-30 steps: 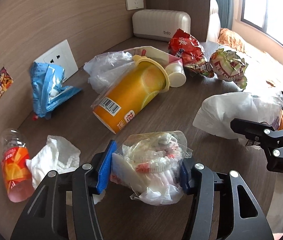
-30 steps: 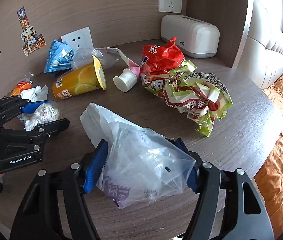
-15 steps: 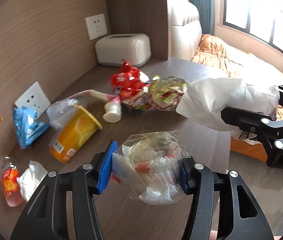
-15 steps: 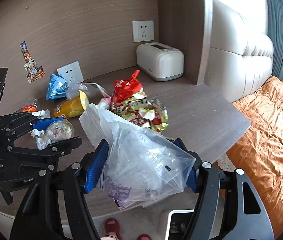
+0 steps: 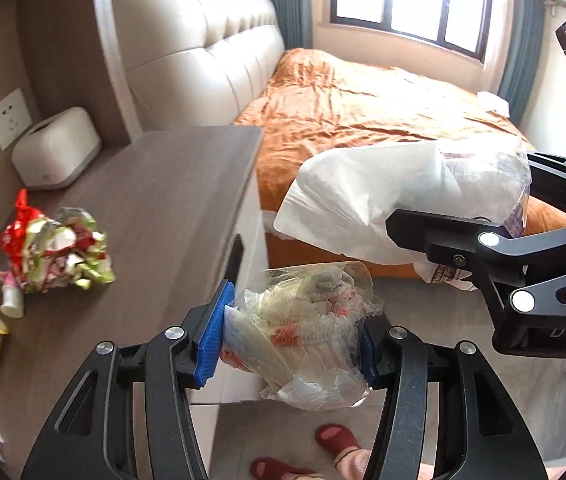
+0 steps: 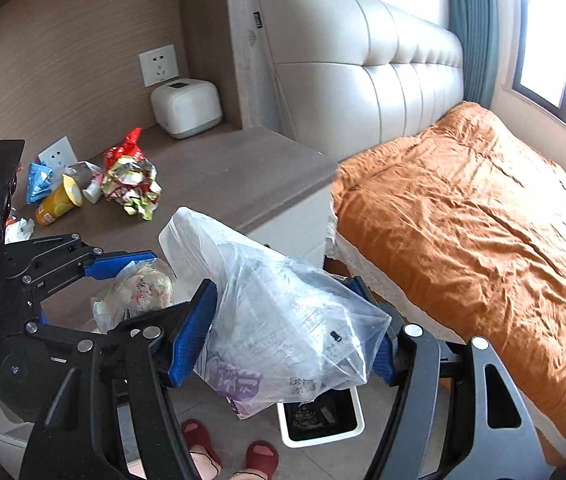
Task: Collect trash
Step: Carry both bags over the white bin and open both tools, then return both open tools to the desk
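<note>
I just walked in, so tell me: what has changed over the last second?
Both claws, left and right, swung away from the table toward the floor, the right one above a bin. Each kept its grip: the small wad, the plastic bag. The table litter stayed put.
</note>
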